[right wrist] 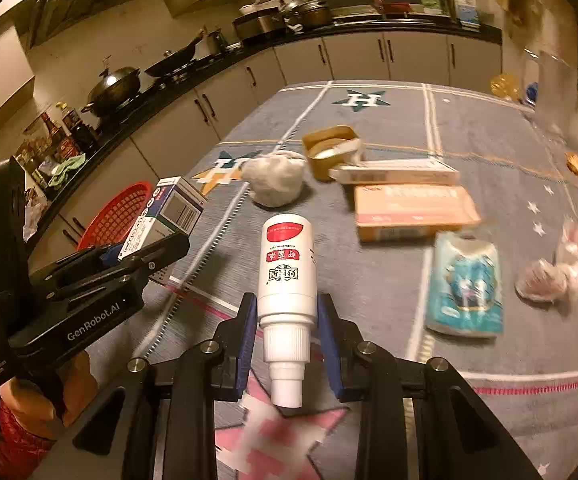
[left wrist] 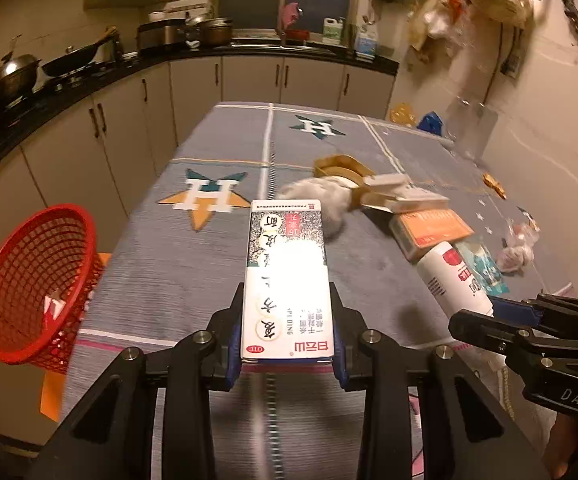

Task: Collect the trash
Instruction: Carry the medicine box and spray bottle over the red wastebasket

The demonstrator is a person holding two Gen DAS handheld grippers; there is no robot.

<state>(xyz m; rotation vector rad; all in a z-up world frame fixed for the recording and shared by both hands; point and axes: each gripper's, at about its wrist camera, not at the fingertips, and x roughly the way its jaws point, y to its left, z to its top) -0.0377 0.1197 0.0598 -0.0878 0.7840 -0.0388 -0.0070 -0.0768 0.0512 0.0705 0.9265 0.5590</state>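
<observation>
My left gripper [left wrist: 287, 326] is shut on a tall white medicine box [left wrist: 287, 280] with black characters, held above the grey cloth-covered table [left wrist: 177, 264]. The same box [right wrist: 169, 216] shows at the left of the right wrist view, in the left gripper [right wrist: 129, 252]. My right gripper [right wrist: 287, 316] is shut on a white bottle [right wrist: 287, 276] with a red label, its nozzle pointing back toward the camera. That bottle [left wrist: 455, 280] also appears at the right of the left wrist view. A red mesh basket [left wrist: 37, 288] stands off the table's left edge.
On the table lie a crumpled grey wad [right wrist: 275, 178], a yellow tape roll holder [right wrist: 331, 148], a long white box [right wrist: 397, 174], an orange carton [right wrist: 413, 210], a teal packet [right wrist: 467, 286] and crumpled plastic wrappers [right wrist: 557, 274]. Kitchen counter with pots [right wrist: 115, 86] runs along the left.
</observation>
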